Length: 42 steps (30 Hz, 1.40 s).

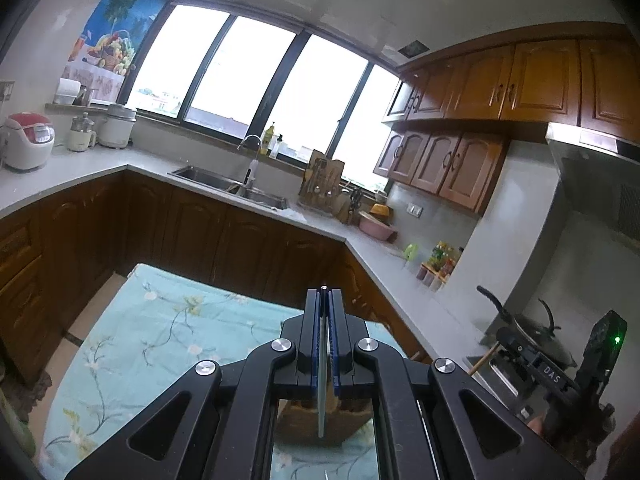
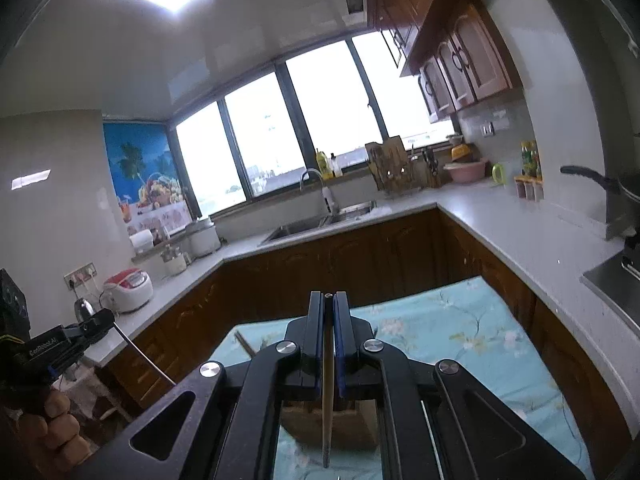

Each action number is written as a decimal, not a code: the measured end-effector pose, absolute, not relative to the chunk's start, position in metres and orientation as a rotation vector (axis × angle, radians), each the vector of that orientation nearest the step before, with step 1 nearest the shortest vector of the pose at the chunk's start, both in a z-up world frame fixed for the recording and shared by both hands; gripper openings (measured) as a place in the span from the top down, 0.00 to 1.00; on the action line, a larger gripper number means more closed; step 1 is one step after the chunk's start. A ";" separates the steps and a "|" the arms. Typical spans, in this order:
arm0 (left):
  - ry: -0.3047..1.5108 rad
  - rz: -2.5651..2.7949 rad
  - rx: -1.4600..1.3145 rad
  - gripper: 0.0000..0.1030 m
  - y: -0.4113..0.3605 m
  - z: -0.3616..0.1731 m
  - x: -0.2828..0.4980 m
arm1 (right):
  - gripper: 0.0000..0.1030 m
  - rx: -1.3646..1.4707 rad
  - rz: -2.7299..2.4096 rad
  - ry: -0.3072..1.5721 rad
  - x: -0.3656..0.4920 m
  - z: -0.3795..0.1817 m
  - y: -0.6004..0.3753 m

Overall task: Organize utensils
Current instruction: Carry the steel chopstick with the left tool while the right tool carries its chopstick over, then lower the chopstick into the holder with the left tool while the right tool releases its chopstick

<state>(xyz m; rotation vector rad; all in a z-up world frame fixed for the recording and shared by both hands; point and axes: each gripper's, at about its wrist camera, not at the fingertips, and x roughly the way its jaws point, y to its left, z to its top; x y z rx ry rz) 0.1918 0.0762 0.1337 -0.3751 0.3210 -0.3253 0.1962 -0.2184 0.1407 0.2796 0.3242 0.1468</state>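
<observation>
My left gripper (image 1: 324, 293) is shut on a thin metal utensil (image 1: 322, 392), which hangs down between the blue pads over a wooden holder block (image 1: 316, 420) on the floral cloth. My right gripper (image 2: 329, 297) is shut on a wooden chopstick-like utensil (image 2: 328, 408), which points down in front of the same wooden block (image 2: 352, 424). The left gripper also shows at the left of the right wrist view (image 2: 96, 322), with the thin metal rod (image 2: 148, 360) slanting down from it. The right gripper shows at the right of the left wrist view (image 1: 520, 344).
A table with a light blue floral cloth (image 1: 152, 344) lies below both grippers. A grey counter (image 1: 400, 276) with brown cabinets runs around it. A sink (image 1: 232, 186), a utensil rack (image 1: 324, 184), a rice cooker (image 1: 28, 140) and a pan (image 1: 536, 328) stand on the counter.
</observation>
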 end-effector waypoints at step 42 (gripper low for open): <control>0.502 -0.270 -0.363 0.97 0.034 0.047 0.314 | 0.95 0.333 0.146 0.425 0.275 0.057 -0.217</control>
